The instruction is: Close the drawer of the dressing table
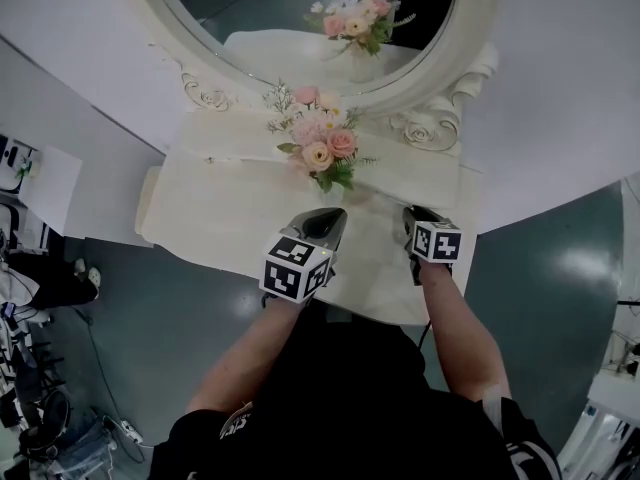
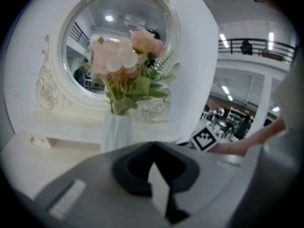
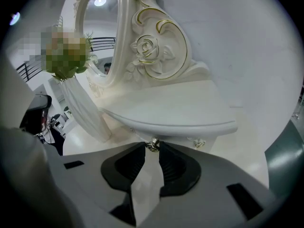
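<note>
Right gripper (image 3: pixel 152 150) sat half-open, jaws seemingly pinching the knob (image 3: pixel 152 145) of the drawer (image 3: pixel 178 137) straight ahead, right of the vase (image 3: pixel 83 113). Left gripper (image 2: pixel 152 146), closed and empty, hung before that vase, farther off.

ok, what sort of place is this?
Probably a staged set in a large hall, not a bedroom: a white dressing table with mirror and flower vase stands against a bare white panel on a glossy teal floor with loose cables, and a railed mezzanine shows beyond it.
</note>
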### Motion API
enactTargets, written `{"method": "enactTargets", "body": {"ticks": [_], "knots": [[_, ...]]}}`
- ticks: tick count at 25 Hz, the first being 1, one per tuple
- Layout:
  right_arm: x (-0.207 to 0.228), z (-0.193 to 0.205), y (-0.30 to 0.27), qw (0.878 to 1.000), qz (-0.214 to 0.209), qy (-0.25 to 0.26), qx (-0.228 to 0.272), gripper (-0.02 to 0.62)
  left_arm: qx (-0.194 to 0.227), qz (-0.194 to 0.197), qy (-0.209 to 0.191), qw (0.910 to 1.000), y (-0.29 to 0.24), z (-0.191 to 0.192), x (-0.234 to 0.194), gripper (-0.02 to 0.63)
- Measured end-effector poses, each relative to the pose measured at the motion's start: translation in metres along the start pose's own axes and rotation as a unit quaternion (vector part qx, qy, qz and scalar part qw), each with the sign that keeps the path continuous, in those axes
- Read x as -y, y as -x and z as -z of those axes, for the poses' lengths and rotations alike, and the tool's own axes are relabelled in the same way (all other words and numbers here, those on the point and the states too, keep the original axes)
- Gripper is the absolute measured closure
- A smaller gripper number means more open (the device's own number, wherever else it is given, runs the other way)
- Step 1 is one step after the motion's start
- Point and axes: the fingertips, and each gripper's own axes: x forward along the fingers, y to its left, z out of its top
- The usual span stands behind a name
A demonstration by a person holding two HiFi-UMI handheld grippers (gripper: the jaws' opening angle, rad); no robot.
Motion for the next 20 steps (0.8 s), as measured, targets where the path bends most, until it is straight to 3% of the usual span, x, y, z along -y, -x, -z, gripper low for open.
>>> {"method": "enactTargets", "body": {"ticks": [13, 20], "knots": [[0.0, 0.0, -0.005, 1.0, -0.015, -0.009, 0.004, 0.506, 0.002, -0.015, -0.002, 0.9999, -0.001, -0.006, 0.008, 0.597], [-0.004, 0.014, 0.012, 0.999, -0.044, -0.01, 0.004, 0.485, 0.023, -0.049, 0.007, 0.9985, 0.019, -0.009, 0.012, 0.597]]}}
